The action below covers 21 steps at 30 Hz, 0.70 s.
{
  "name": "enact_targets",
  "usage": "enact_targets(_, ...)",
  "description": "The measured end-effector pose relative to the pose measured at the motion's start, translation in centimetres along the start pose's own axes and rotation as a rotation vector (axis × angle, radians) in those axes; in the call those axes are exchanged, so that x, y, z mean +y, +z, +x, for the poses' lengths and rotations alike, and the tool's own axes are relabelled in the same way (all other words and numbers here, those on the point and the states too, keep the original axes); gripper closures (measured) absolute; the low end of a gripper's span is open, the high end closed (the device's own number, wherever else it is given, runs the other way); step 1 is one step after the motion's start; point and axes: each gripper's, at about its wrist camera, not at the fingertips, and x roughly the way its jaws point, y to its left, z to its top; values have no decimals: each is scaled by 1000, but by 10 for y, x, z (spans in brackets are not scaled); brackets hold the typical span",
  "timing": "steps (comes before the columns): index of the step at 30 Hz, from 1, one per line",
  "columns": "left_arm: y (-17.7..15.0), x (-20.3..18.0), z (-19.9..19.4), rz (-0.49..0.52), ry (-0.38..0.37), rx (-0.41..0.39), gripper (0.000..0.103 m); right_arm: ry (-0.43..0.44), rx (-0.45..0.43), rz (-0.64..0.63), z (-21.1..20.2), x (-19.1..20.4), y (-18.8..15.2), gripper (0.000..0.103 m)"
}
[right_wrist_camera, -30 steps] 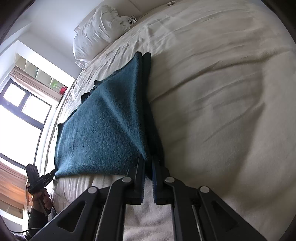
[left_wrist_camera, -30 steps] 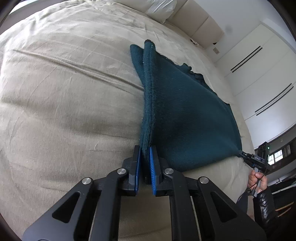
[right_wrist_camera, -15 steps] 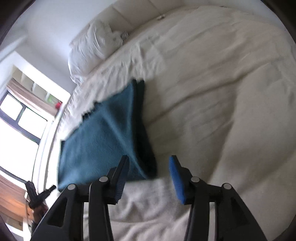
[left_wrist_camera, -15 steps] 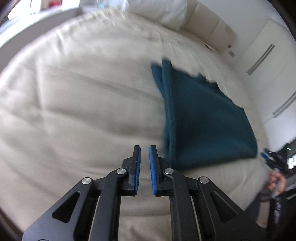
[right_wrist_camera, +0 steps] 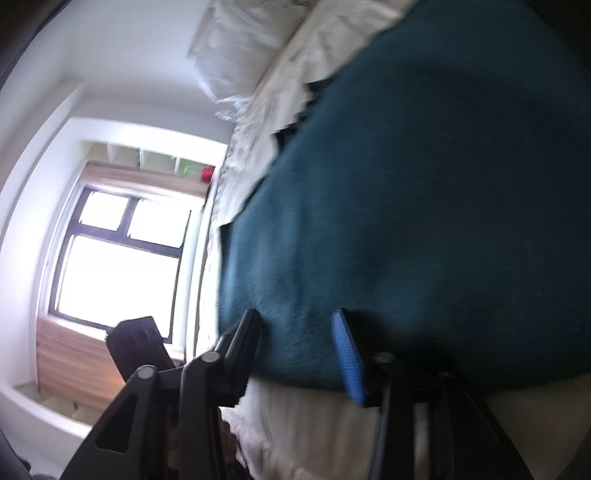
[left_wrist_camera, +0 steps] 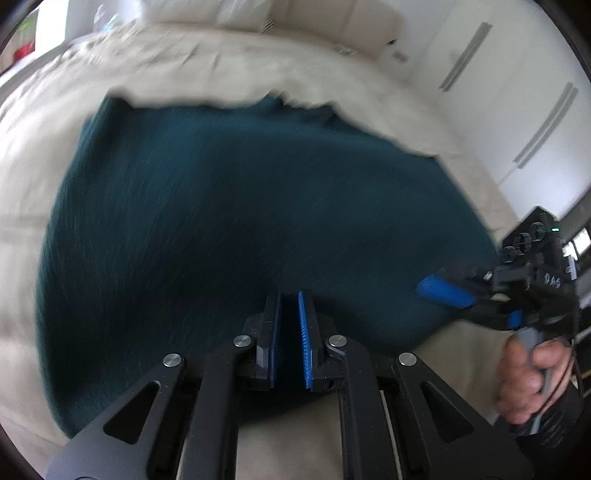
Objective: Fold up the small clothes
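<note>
A dark teal cloth [left_wrist_camera: 240, 221] lies folded flat on the beige bed [left_wrist_camera: 221, 66], blurred by motion. My left gripper [left_wrist_camera: 290, 306] is shut to a thin slit right over the cloth's near edge; teal shows through the slit, and I cannot see a pinch. My right gripper [left_wrist_camera: 458, 301] comes in at the cloth's near right corner, a hand [left_wrist_camera: 528, 376] holding it. In the right wrist view the cloth [right_wrist_camera: 424, 203] fills the frame and its near edge sits between the jaws of my right gripper [right_wrist_camera: 299, 336]. These jaws are closing and the pads stand off the cloth.
White pillows [right_wrist_camera: 240, 48] and a padded headboard [left_wrist_camera: 332, 18] are at the far end of the bed. A bright window [right_wrist_camera: 118, 266] is on one side, white wardrobe doors [left_wrist_camera: 517, 92] on the other. The bed's front edge runs just under both grippers.
Both grippers have left the cloth's folded edge and swung round to its near side. The right gripper opened wide, then narrowed. The cloth now lies flat and looms much larger.
</note>
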Motion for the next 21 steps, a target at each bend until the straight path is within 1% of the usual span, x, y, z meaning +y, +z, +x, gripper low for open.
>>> enact_targets(1,-4,5,-2,-14,-18,-13,94,-7,-14,14,-5,-7,2,78)
enact_targets(2,-8,16,-6,-36,-37,-23,94,-16,-47,29,-17,-16,4,79)
enact_targets(4,-14,25,-12,-63,-48,-33,94,-27,-116,62,-42,-33,8,79)
enact_targets(5,-16,31,-16,-75,-46,-40,94,-36,-151,79,-54,-42,10,82)
enact_targets(6,-16,35,-18,-84,-50,-43,94,-40,-181,96,-66,-50,10,86)
enact_targets(7,-19,40,-22,-98,-53,-49,94,-43,-210,113,-79,-59,11,94)
enact_targets(8,-20,43,-25,-109,-50,-56,94,-62,-248,130,-95,-69,11,99)
enact_targets(12,-28,58,-37,-134,-46,-77,94,-115,-356,136,-141,-85,10,99)
enact_targets(13,-31,61,-43,-139,-35,-86,94,-123,-374,139,-151,-85,9,99)
enact_targets(15,-35,62,-55,-135,-5,-102,94,-141,-402,139,-169,-81,5,91)
enact_targets(16,-33,60,-60,-121,20,-104,94,-151,-416,130,-176,-75,2,78)
enact_targets(17,-28,56,-64,-96,29,-105,94,-159,-427,115,-181,-67,0,69)
enact_targets(18,-25,46,-66,-70,15,-111,94,-156,-431,104,-182,-57,-1,69)
enact_targets(19,-19,34,-68,-45,-9,-119,94,-121,-419,87,-176,-44,-2,69)
enact_targets(21,-10,1,-66,11,-70,-140,94,-57,-368,57,-156,-26,2,69)
